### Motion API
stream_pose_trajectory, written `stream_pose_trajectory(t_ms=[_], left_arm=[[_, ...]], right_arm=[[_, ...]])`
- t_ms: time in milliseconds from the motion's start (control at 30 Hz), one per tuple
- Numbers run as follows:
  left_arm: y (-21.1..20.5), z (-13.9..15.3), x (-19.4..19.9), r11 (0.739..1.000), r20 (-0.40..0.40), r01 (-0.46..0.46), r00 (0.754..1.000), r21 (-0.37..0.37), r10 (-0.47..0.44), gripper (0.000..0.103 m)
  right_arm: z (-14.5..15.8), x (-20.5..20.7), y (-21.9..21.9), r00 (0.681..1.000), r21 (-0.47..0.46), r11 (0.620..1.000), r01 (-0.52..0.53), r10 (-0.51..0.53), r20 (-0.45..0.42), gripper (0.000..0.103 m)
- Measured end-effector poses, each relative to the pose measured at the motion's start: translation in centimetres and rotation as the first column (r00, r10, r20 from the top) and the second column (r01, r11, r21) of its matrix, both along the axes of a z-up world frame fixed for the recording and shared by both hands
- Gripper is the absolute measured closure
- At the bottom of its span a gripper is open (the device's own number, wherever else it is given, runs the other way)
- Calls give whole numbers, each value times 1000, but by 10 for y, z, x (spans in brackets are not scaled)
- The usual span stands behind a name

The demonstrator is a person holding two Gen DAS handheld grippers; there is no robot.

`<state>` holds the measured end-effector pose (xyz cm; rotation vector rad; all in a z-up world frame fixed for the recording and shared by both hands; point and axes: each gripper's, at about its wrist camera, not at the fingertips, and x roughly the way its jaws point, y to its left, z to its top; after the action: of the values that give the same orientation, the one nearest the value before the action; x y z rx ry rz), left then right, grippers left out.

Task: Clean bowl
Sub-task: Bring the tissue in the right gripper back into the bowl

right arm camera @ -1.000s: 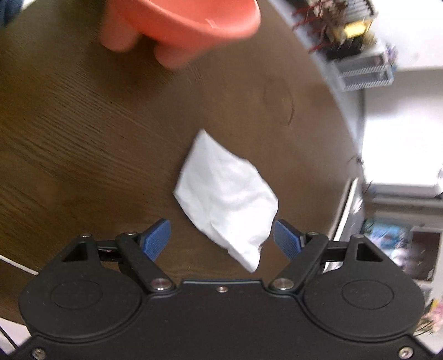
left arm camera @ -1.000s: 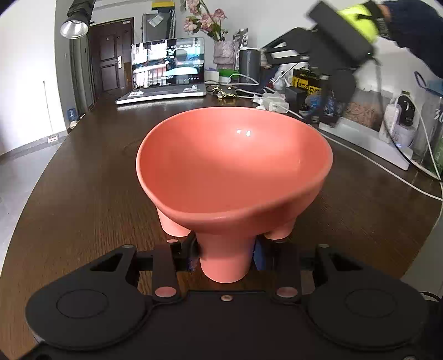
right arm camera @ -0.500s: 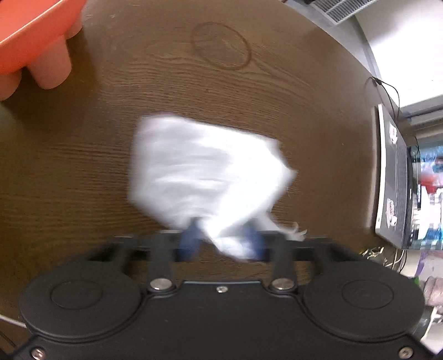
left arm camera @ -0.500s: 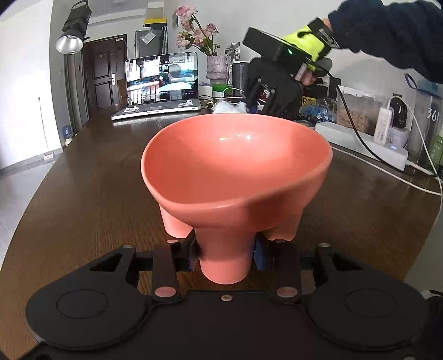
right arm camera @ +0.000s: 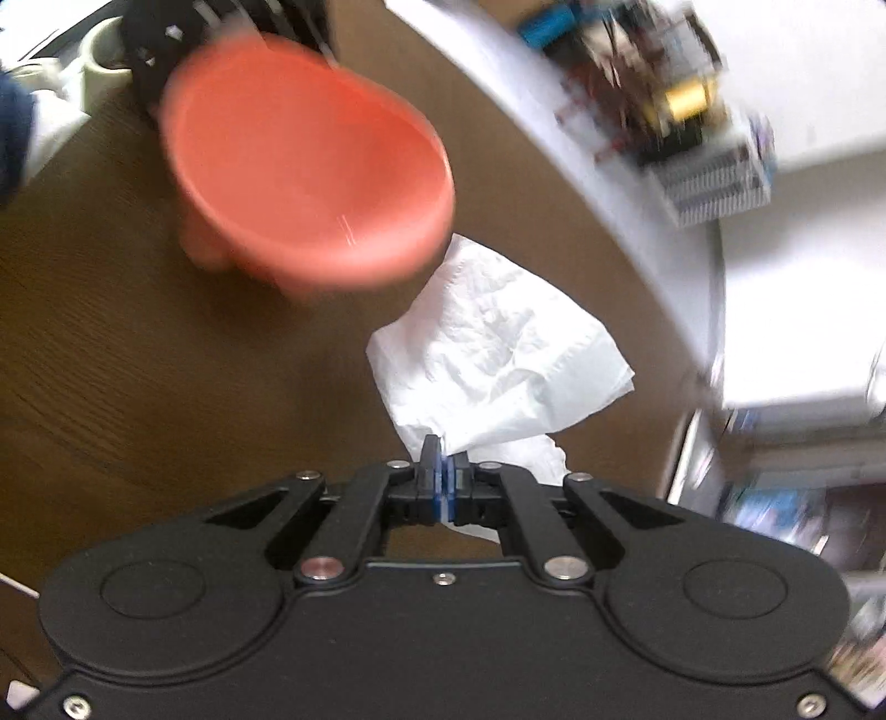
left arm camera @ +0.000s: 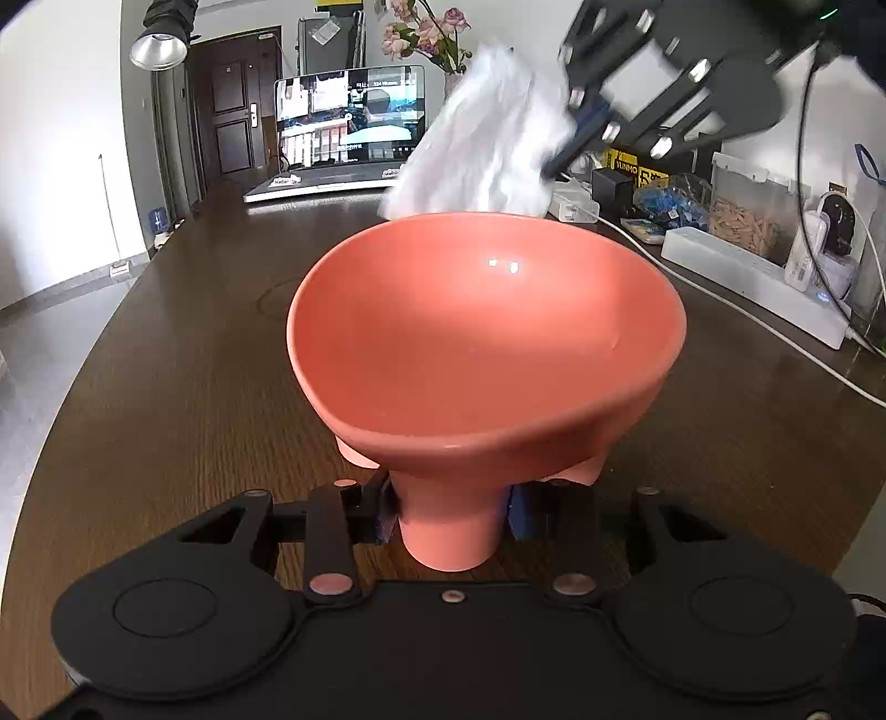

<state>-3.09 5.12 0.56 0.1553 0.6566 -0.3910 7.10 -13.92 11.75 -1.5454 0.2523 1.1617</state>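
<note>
A salmon-pink footed bowl (left arm camera: 487,338) fills the left wrist view. My left gripper (left arm camera: 451,512) is shut on one of its feet and holds it above the brown table (left arm camera: 166,399). My right gripper (right arm camera: 444,471) is shut on a white paper tissue (right arm camera: 498,360). In the left wrist view the right gripper (left arm camera: 570,144) hangs above the bowl's far rim with the tissue (left arm camera: 487,138) dangling just over it. In the right wrist view the bowl (right arm camera: 310,177) is blurred, just beyond the tissue.
An open laptop (left arm camera: 349,127) stands at the table's far side. A white power strip (left arm camera: 753,277), cables, boxes and a container of wooden pieces (left arm camera: 742,216) line the right edge. A vase of flowers (left arm camera: 421,33) stands behind the laptop.
My right gripper closed on the tissue, lifted it off the table and carried it up over the bowl's far rim. The left gripper kept holding the bowl nearly still.
</note>
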Motion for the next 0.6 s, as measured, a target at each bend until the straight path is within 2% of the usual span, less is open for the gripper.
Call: stream_pose_trajectory(t_ms=[67, 200, 433, 600], left_arm=[[0, 0, 0, 1000, -2, 2, 1000, 3, -2, 65], [-1, 1, -1, 1000, 0, 3, 1000, 14, -3, 65], [1, 0, -4, 1000, 4, -2, 1000, 11, 2, 64], [0, -1, -6, 1000, 15, -1, 1000, 13, 1, 64]], right_arm=[[5, -15, 7, 998, -17, 999, -50, 51, 30, 101], [-5, -29, 15, 990, -77, 991, -111, 117, 73, 101], [-27, -55, 12, 976, -195, 962, -191, 207, 62, 101], [-21, -82, 9, 966, -226, 942, -249, 259, 13, 101]])
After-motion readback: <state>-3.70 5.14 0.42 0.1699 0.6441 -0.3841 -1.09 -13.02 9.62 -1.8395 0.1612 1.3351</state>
